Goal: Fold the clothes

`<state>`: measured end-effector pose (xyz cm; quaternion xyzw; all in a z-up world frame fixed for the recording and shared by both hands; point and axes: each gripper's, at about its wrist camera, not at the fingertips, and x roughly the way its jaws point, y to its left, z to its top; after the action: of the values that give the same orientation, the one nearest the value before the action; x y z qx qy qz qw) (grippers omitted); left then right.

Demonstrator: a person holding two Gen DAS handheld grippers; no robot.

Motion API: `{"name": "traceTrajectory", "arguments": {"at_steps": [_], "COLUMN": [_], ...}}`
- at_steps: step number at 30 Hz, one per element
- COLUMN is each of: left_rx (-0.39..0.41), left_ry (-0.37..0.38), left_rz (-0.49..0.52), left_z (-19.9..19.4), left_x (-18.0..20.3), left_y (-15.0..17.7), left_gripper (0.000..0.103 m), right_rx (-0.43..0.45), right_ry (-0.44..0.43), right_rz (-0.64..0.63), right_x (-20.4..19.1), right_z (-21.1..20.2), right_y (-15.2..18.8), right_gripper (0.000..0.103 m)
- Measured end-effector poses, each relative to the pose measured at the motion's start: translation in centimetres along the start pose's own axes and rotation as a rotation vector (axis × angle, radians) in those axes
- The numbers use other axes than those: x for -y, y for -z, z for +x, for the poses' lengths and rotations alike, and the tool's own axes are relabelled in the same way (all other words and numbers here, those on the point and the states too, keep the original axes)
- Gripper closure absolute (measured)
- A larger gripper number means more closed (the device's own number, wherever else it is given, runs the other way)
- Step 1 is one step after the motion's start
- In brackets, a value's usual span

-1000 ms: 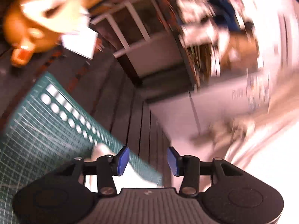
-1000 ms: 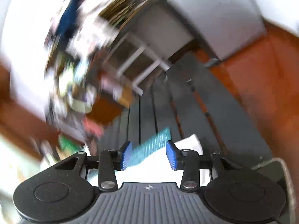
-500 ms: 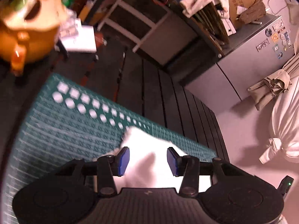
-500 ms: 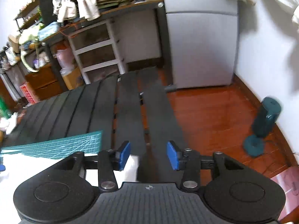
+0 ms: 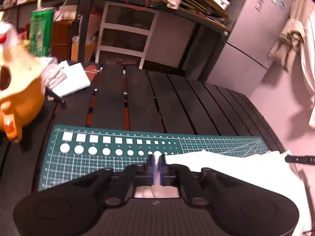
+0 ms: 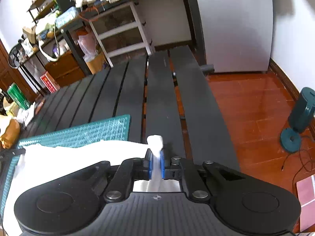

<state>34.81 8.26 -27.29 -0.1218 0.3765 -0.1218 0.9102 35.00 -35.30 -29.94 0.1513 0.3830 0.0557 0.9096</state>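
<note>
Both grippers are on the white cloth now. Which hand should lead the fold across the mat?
Probably right. The right gripper pinches a free corner of the white cloth beyond the cutting mat, while the left gripper grips over the mat's middle.

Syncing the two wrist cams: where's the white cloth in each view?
Left wrist: white cloth lower right on the green cutting mat, pinched in the left gripper.
Right wrist: cloth lower left, bunched in the right gripper.
Shared landmark: the mat.
</note>
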Motion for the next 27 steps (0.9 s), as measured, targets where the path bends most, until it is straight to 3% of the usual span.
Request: {"name": "traceTrajectory", "arguments": {"at_steps": [4, 8, 9, 10, 12, 13, 14, 15, 18, 20, 22, 25, 27], "left_rx": [0.097, 0.026, -0.035, -0.042, -0.006, 0.012, 0.03, 0.047, 0.021, -0.018, -0.062, -0.08, -0.076], "left_ry": [0.01, -0.019, -0.035, -0.04, -0.045, -0.047, -0.035, -0.024, 0.082, 0.164, 0.202, 0.116, 0.056], "left_rz": [-0.047, 0.003, -0.004, -0.009, -0.059, -0.085, -0.111, -0.136, -0.068, 0.024, 0.083, 0.111, 0.093], "left_z": [-3.4, -1.6, -0.3, 0.1, -1.3, -2.0, -3.4, -4.8, -7.1, -8.1, -7.1, -5.0, -3.2], "left_x": [-0.3, 0.1, -0.1, -0.2, -1.1, -1.6, -1.8, -2.1, 0.0, 2.8, 5.2, 6.4, 5.7], "left_y": [-0.5, -0.8, -0.9, -1.2, -1.5, -1.6, -1.4, -1.3, 0.3, 2.4, 4.2, 5.4, 5.9], "left_gripper": [0.101, 0.098, 0.098, 0.097, 0.092, 0.082, 0.075, 0.075, 0.075, 0.075, 0.073, 0.073, 0.082], "right_rx": [0.082, 0.053, 0.035, 0.032, 0.05, 0.074, 0.098, 0.103, 0.09, 0.03, -0.008, -0.046, -0.058], "right_ry": [-0.02, -0.001, 0.006, 0.009, 0.043, 0.037, 0.032, 0.031, -0.052, -0.124, -0.124, -0.014, 0.034], "right_rz": [-0.007, 0.017, 0.029, 0.031, 0.072, 0.086, 0.1, 0.099, 0.059, -0.017, -0.077, -0.238, -0.283], "right_x": [-0.4, 0.0, 0.3, 0.3, 1.1, 1.4, 1.7, 1.6, 1.1, -0.7, -2.2, -5.5, -6.2], "right_z": [-1.6, -0.1, 0.6, 0.7, -0.4, -1.4, -2.5, -2.9, -7.7, -8.7, -8.6, -6.1, -4.4], "right_y": [-0.1, -0.2, -0.1, -0.4, -0.4, -0.4, -0.4, -0.3, 1.6, 3.9, 5.2, 7.8, 8.4], "right_gripper": [0.097, 0.095, 0.093, 0.089, 0.084, 0.075, 0.065, 0.064, 0.064, 0.064, 0.065, 0.065, 0.065]}}
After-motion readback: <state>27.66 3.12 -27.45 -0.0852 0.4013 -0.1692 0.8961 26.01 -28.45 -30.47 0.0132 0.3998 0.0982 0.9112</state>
